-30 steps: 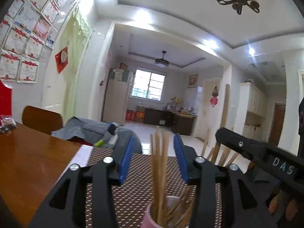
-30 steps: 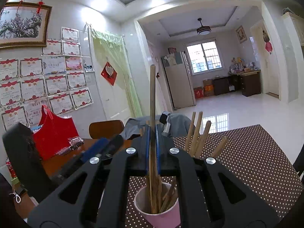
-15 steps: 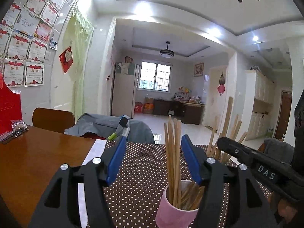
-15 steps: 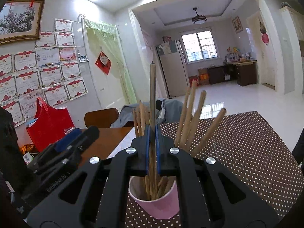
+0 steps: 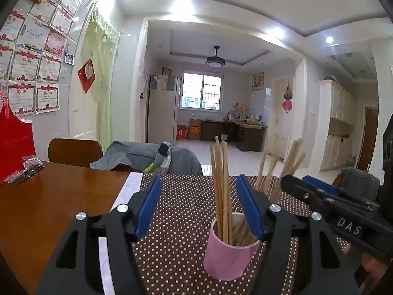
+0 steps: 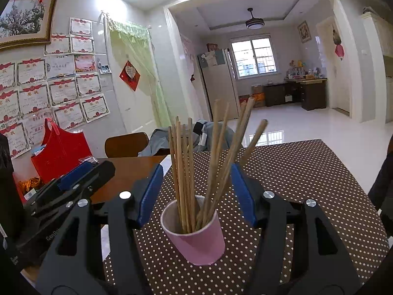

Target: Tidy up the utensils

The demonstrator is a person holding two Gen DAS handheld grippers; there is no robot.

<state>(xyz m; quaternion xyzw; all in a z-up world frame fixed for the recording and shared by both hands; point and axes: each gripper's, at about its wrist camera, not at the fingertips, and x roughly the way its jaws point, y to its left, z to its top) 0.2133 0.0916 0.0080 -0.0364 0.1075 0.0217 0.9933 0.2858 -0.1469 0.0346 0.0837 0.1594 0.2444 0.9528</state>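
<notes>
A pink cup (image 5: 227,253) stands on the brown dotted tablecloth (image 5: 181,218) and holds several wooden chopsticks (image 5: 221,184). It also shows in the right wrist view (image 6: 196,236), with its chopsticks (image 6: 183,172) standing upright and leaning right. My left gripper (image 5: 199,206) is open, its blue pads on either side of the cup, above and behind it. My right gripper (image 6: 196,194) is open and empty, with the cup between its fingers. The right gripper shows at the right of the left wrist view (image 5: 326,201).
A wooden table (image 5: 36,209) lies left of the cloth, with a red bag (image 6: 61,152) and small packets (image 5: 30,164) on it. A chair (image 5: 75,151) with grey clothing (image 5: 147,158) stands at the far edge. The left gripper shows at left (image 6: 73,184).
My right gripper has opened and let go of the chopstick it held, which now stands in the cup. Both grippers have pulled back from the cup.
</notes>
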